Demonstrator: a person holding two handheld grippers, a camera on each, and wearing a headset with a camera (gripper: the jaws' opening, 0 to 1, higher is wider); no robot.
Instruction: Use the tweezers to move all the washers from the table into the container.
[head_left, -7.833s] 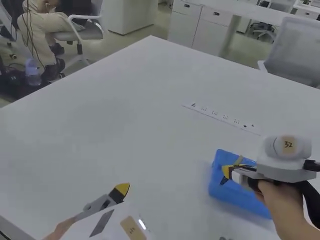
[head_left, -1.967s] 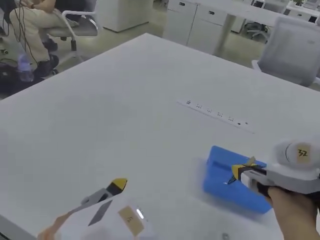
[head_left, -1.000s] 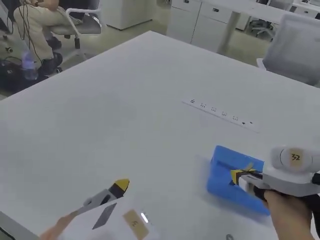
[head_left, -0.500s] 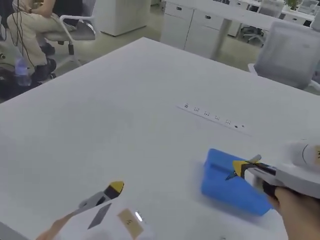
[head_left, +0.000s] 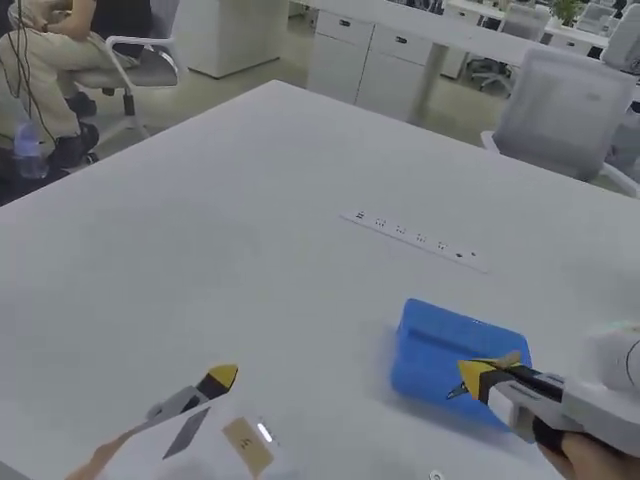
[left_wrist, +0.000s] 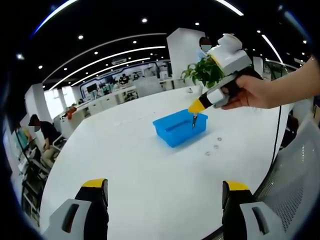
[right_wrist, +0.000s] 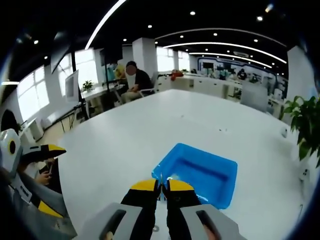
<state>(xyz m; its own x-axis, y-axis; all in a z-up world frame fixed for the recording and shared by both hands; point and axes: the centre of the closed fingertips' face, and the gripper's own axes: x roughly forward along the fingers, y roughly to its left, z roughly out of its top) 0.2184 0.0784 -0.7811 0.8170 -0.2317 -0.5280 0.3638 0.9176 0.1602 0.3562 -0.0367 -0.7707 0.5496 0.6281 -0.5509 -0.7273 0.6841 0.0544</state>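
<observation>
A blue container (head_left: 440, 345) stands on the white table (head_left: 250, 250), toward its near right. My right gripper (head_left: 480, 372) hovers over the container's near side, jaws shut on thin tweezers (left_wrist: 193, 120) that point down into it. In the right gripper view the shut jaws (right_wrist: 161, 185) sit just before the container (right_wrist: 200, 172). Three small washers (left_wrist: 216, 146) lie on the table beside the container (left_wrist: 180, 127). My left gripper (head_left: 215, 382) rests low at the near left, open and holding nothing (left_wrist: 165, 184).
A row of sockets (head_left: 410, 232) is set into the table behind the container. Office chairs (head_left: 560, 110) stand past the far edge, and a person sits at the far left (head_left: 50, 40). A potted plant (right_wrist: 305, 125) stands to the right.
The head camera has shifted. My right gripper has drawn back toward the container's near side, still shut on the tweezers. The left gripper has stayed where it was.
</observation>
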